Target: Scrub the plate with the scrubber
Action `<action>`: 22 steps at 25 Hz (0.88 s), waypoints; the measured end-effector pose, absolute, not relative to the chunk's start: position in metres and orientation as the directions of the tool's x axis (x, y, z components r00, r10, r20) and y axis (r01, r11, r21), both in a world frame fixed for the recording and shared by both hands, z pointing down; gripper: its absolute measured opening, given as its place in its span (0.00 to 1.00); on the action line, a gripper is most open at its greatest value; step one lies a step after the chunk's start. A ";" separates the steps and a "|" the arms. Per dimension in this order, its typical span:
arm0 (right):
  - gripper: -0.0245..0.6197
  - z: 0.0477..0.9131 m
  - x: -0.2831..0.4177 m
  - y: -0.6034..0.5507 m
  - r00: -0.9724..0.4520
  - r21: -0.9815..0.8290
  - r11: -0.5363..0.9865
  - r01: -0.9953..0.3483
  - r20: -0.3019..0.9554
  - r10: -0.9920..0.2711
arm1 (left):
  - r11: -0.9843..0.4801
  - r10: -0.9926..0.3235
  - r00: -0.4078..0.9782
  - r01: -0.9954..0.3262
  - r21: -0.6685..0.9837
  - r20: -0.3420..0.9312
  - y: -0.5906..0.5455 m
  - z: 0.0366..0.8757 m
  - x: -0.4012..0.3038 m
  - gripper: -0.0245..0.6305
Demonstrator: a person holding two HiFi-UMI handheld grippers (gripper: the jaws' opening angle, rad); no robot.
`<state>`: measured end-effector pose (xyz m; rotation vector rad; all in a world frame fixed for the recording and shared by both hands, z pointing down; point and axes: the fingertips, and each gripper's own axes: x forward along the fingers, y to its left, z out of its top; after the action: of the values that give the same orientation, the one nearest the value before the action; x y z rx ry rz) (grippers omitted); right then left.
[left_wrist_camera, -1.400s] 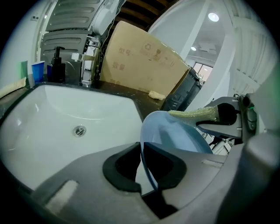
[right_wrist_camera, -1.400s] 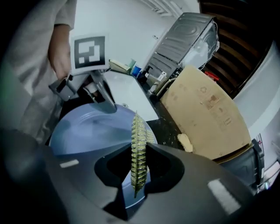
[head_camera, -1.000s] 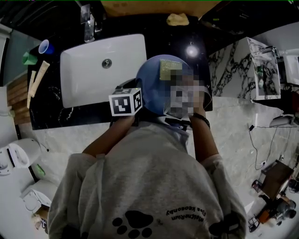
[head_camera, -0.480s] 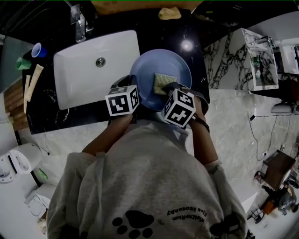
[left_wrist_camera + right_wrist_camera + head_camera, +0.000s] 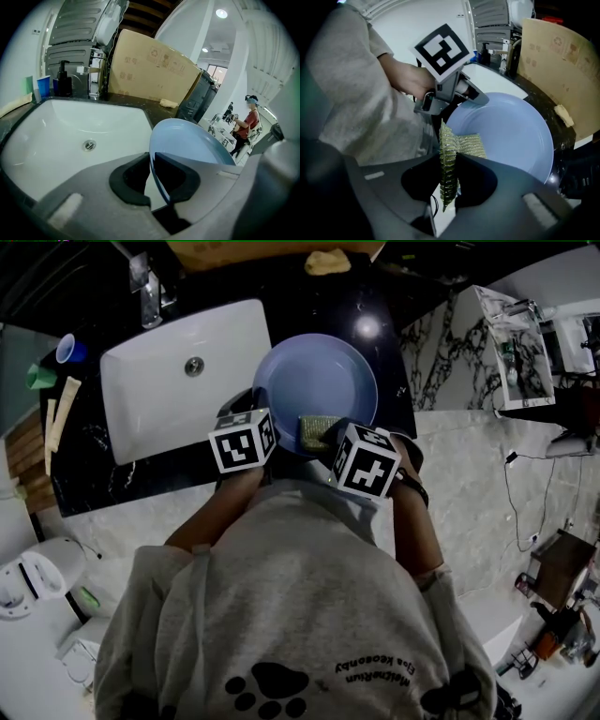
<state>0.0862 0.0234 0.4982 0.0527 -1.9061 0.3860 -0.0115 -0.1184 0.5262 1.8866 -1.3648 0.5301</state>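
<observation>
A blue plate (image 5: 319, 376) is held tilted above the black counter, right of the sink. My left gripper (image 5: 266, 418) is shut on the plate's near left rim (image 5: 157, 161); its jaws have just been opening a little, with the rim still between the pads. My right gripper (image 5: 325, 434) is shut on a yellow-green scrubber (image 5: 313, 430). The scrubber (image 5: 463, 145) lies against the plate's (image 5: 513, 129) near inner edge, close to the left gripper (image 5: 461, 96). In the right gripper view the scrubber stands edge-on between the jaws (image 5: 451, 180).
A white sink (image 5: 178, 381) with a drain lies left of the plate, with a faucet (image 5: 145, 287) behind it. Blue (image 5: 66, 348) and green cups (image 5: 39, 378) stand at the far left. A cardboard box (image 5: 154, 70) lines the back, and a yellow lump (image 5: 328, 261) lies before it.
My right gripper has drawn the scrubber from the plate's far side across its face to the near rim. The left gripper and the plate have stayed in place.
</observation>
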 end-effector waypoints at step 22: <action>0.15 0.438 0.124 -0.083 -0.362 0.326 0.916 -0.233 0.846 -0.393 | -0.173 -0.620 0.368 -0.925 0.337 0.693 -0.118 0.529 -0.007 0.10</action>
<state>0.1241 -0.0831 0.4375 0.4543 -1.9599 -0.1789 -0.0070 -0.1177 0.5287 1.8905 -1.3407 0.5238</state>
